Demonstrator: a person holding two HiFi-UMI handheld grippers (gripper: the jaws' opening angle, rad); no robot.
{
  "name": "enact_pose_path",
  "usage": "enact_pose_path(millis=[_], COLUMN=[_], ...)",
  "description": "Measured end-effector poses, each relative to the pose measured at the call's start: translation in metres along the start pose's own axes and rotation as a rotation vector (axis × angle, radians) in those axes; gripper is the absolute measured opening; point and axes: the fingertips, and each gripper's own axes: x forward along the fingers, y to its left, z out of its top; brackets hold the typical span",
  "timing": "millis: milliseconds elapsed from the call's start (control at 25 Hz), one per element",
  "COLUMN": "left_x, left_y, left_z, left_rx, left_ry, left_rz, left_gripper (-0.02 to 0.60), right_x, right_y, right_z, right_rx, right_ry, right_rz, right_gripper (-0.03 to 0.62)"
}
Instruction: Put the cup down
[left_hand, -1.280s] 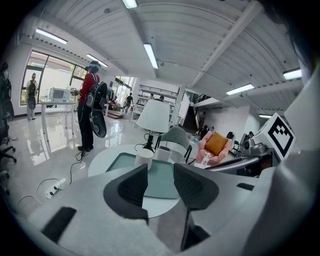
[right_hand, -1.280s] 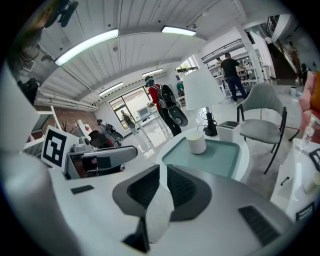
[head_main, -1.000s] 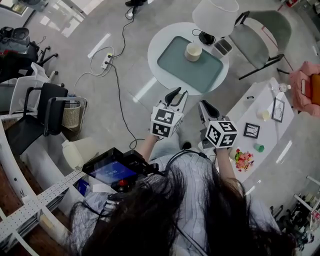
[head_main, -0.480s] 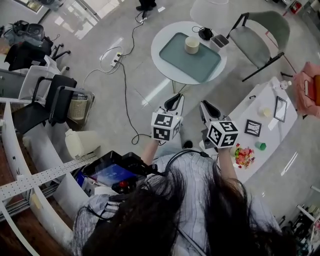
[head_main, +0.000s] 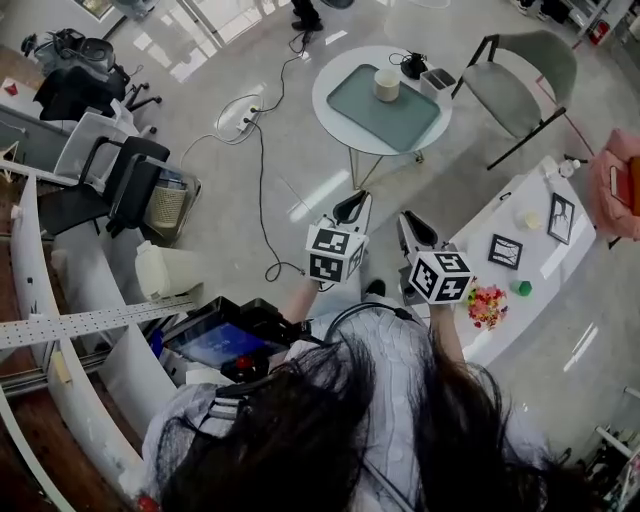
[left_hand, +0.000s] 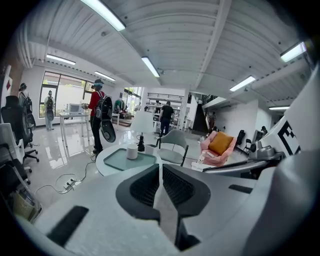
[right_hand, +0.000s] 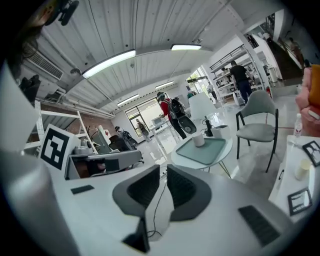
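A cream cup (head_main: 387, 84) stands upright at the back of a grey-green tray (head_main: 400, 112) on a round white table (head_main: 335, 88), far ahead of both grippers. My left gripper (head_main: 351, 206) is held in the air over the floor, its jaws shut with nothing between them. In the left gripper view the cup (left_hand: 132, 151) shows small beyond the jaws (left_hand: 160, 172). My right gripper (head_main: 409, 226) hovers beside the left one, its jaws together but for a thin slit, empty. The cup (right_hand: 199, 139) and tray (right_hand: 206, 150) lie well past it.
A grey chair (head_main: 512, 80) stands right of the round table, with a black object (head_main: 412, 66) and a small box (head_main: 436, 80) on the table's far side. A long white table (head_main: 525, 262) with picture frames lies to the right. Cables (head_main: 262, 170) cross the floor; office chairs (head_main: 130, 190) stand at left.
The round table with the cup has drawn further away and higher in the head view. Both grippers stayed close to the body. The left jaws closed their small gap.
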Motion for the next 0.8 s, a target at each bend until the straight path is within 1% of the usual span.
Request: enact_pose_path(millis=[280,440,640,800], left_x=[-0.02,-0.029,-0.045,-0.067], left_y=[-0.028,-0.03,-0.031,-0.024], left_z=[-0.006,-0.01,-0.008,-0.018], left_rx=[0.042,0.037,0.085,0.098], left_ry=[-0.014,-0.019,-0.036,-0.036], left_rz=[-0.043,-0.064,-0.091,-0.106], left_gripper=[0.035,0.034,0.034,0.034], right_x=[-0.021,-0.025,-0.029,-0.028], right_y=[0.023,0.035,0.049,0.068], right_z=[-0.01,-0.01,-0.009,-0.015], right_rx=[-0.031,-0.057,-0.068,-0.068], right_ry=[-0.015,-0.021,-0.039,-0.046], right_rz=[0.008,0.001,-0.019,-0.039], right_gripper=[0.061,0.061,0.061,0.061])
